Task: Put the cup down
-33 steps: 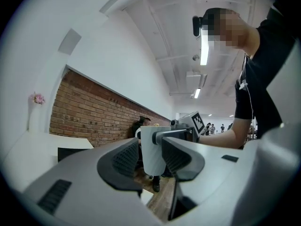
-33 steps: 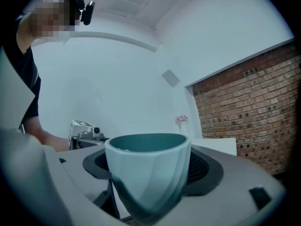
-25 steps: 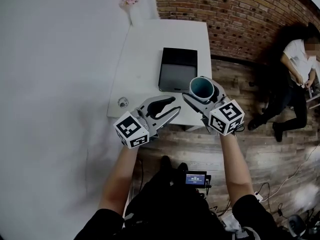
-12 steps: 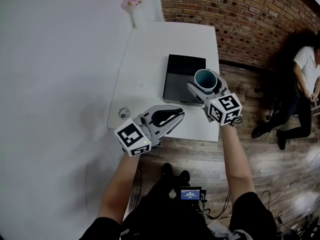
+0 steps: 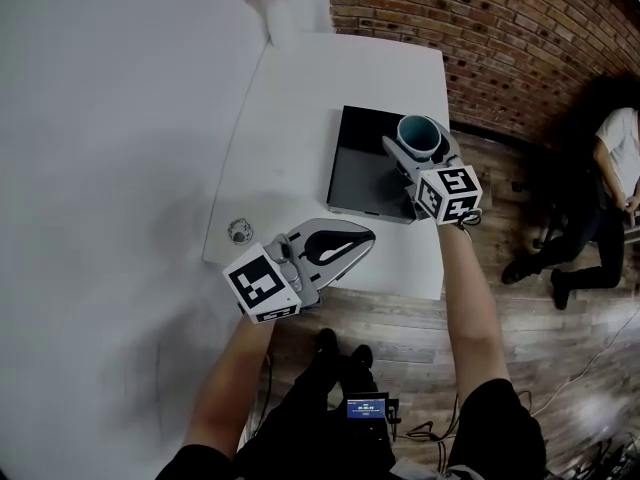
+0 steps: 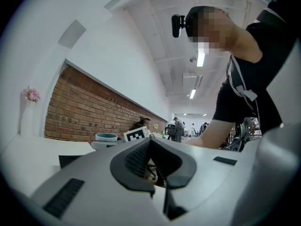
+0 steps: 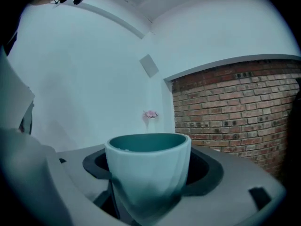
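Two tools: the left tool (image 5: 358, 236) has just pressed together, empty, at the desk's (image 5: 320, 88) front edge. The right tool (image 5: 424, 154), pinching the cup (image 5: 419, 133), has moved over the black box (image 5: 360, 163), so set-down seems near.

No legible text (screen (image 5: 366, 406) too small).

White rect. tabletop (image 5: 330, 78) sits btwn plain white wall (image 5: 100, 148) on left & red brick wall (image 5: 520, 38) on right. Flat black rect. box (image 5: 360, 158) lies on table's right half. White vase w/ pink flowers (image 5: 272, 8) stands at far left corner. Small round glassy object (image 5: 240, 231) at near left corner; can't tell what. Wood-plank floor (image 5: 570, 338) below. Person in white top, dark trousers (image 5: 590, 208) at far right by the brick. Small lit screen (image 5: 366, 407) at bottom.
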`<state>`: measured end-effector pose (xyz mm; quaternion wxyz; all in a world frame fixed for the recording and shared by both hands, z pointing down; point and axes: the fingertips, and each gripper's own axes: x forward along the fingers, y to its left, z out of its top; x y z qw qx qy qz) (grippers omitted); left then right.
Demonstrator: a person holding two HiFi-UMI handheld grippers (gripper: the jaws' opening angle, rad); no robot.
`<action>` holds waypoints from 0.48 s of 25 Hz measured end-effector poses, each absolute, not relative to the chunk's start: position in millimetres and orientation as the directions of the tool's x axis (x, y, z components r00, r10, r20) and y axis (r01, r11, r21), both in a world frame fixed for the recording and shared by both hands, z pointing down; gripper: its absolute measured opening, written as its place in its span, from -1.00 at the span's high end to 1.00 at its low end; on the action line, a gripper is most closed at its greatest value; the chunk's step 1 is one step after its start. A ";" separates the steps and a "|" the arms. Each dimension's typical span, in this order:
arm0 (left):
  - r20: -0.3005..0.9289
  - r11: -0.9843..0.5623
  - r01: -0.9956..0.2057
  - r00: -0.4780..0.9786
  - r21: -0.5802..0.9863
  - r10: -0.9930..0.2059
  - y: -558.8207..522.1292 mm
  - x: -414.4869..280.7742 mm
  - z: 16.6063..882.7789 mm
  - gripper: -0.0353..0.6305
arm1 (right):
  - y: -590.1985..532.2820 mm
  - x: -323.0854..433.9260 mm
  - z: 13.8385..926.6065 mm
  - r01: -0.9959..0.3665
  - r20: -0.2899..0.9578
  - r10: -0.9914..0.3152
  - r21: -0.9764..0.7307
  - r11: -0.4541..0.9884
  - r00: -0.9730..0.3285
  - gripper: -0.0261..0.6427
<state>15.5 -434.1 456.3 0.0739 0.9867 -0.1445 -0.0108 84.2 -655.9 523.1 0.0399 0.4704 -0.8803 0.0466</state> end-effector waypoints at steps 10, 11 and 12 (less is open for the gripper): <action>-0.035 -0.938 -0.297 0.951 0.179 -0.308 -437.7 7.8 464.4 0.87 | -713.6 92.6 541.9 -0.882 0.097 -0.878 -0.097 0.461 -0.469 -0.30; -0.037 -0.938 -0.296 0.951 0.181 -0.308 -437.5 7.0 464.9 0.87 | -717.4 92.2 542.7 -0.885 0.097 -0.880 -0.095 0.456 -0.464 -0.30; -0.039 -0.937 -0.297 0.950 0.184 -0.309 -437.6 5.7 465.5 0.87 | -720.8 91.5 543.3 -0.887 0.096 -0.882 -0.091 0.453 -0.461 -0.30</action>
